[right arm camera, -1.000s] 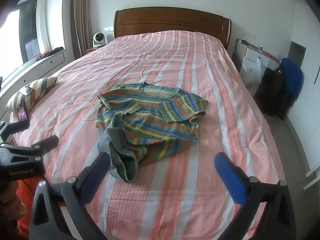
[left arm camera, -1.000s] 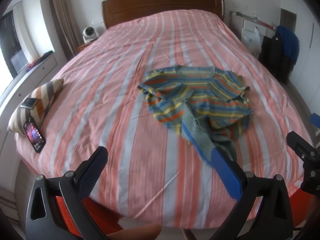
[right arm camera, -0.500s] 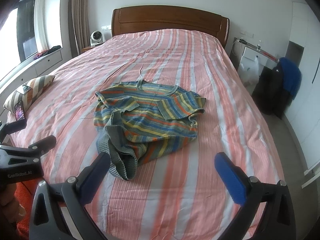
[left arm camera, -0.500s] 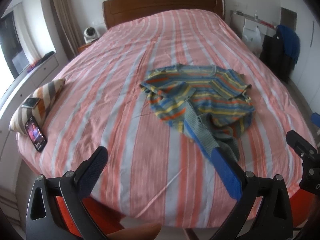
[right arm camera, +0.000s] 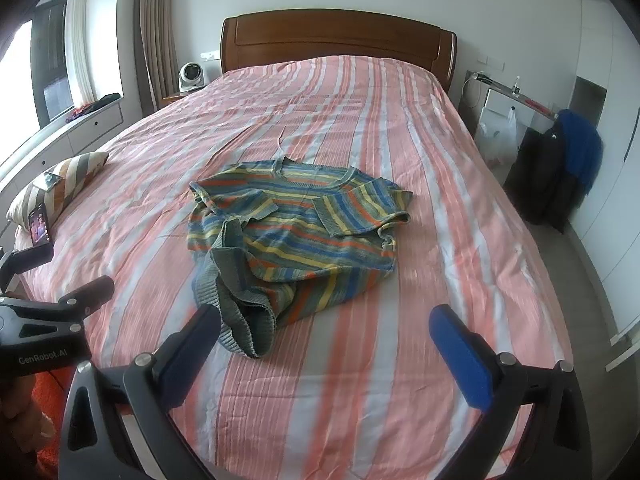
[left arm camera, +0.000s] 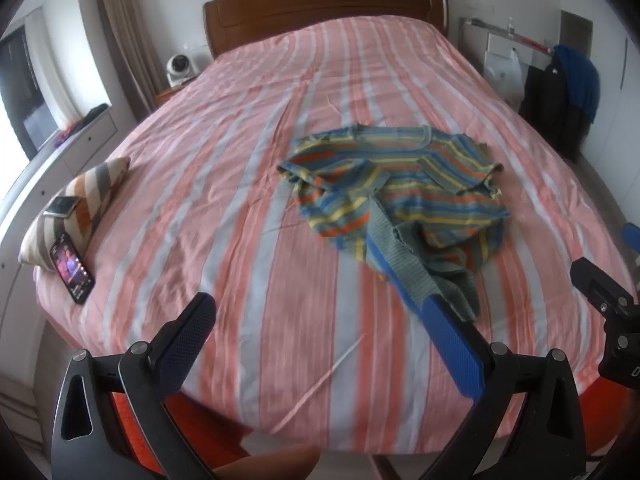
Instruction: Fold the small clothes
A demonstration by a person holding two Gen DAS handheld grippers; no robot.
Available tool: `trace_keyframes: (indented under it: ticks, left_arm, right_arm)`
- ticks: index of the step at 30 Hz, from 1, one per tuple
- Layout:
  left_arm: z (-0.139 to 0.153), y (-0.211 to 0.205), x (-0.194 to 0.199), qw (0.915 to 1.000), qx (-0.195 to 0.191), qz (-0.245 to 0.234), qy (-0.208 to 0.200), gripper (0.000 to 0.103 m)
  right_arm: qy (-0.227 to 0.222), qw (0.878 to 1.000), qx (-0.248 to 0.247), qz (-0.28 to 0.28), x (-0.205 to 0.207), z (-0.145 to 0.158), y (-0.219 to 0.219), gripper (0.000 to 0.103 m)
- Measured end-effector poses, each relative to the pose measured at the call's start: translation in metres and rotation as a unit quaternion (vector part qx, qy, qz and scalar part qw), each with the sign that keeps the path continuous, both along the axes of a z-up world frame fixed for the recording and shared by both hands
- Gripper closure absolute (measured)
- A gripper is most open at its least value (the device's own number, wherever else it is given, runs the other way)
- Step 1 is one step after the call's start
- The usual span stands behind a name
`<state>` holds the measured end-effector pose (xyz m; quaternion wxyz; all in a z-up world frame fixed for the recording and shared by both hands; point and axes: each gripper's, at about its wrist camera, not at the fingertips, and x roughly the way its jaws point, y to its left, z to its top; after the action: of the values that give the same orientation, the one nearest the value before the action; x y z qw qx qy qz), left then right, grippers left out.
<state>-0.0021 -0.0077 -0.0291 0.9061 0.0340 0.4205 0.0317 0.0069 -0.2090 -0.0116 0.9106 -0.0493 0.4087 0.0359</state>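
A small striped knit sweater [left arm camera: 404,196] in blue, yellow, orange and grey lies crumpled on the bed [left arm camera: 280,160], its neck toward the headboard and its ribbed hem bunched toward me. It also shows in the right wrist view [right arm camera: 296,232]. My left gripper [left arm camera: 320,320] is open and empty above the bed's near edge, short of the hem. My right gripper [right arm camera: 324,332] is open and empty, just short of the bunched hem [right arm camera: 244,320]. Each gripper shows at the edge of the other's view.
A striped pillow [left arm camera: 76,204] with a phone [left arm camera: 72,268] leaning on it lies at the bed's left edge. A wooden headboard [right arm camera: 340,40] stands at the far end. A dark bag with a blue cloth [right arm camera: 560,168] stands right of the bed.
Both grippers have drifted slightly back and up from the bed, so the sweater sits a little farther off. Both stay open; the sweater has not moved.
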Motion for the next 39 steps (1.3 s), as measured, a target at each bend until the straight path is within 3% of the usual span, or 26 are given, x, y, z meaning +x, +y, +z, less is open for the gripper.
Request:
trace_keyframes:
  ticks: [28, 39]
  left_arm:
    - [-0.0044, -0.0007, -0.0036, 1.0, 0.003, -0.006, -0.002, 0.0]
    - [-0.0023, -0.0068, -0.0034, 1.0, 0.0, -0.002, 0.001, 0.0]
  right_arm:
    - [-0.003, 1.0, 0.003, -0.005, -0.0021, -0.0003, -0.0021, 0.0]
    - [-0.015, 0.999, -0.024, -0.024, -0.0031, 0.003, -0.0073, 0.0]
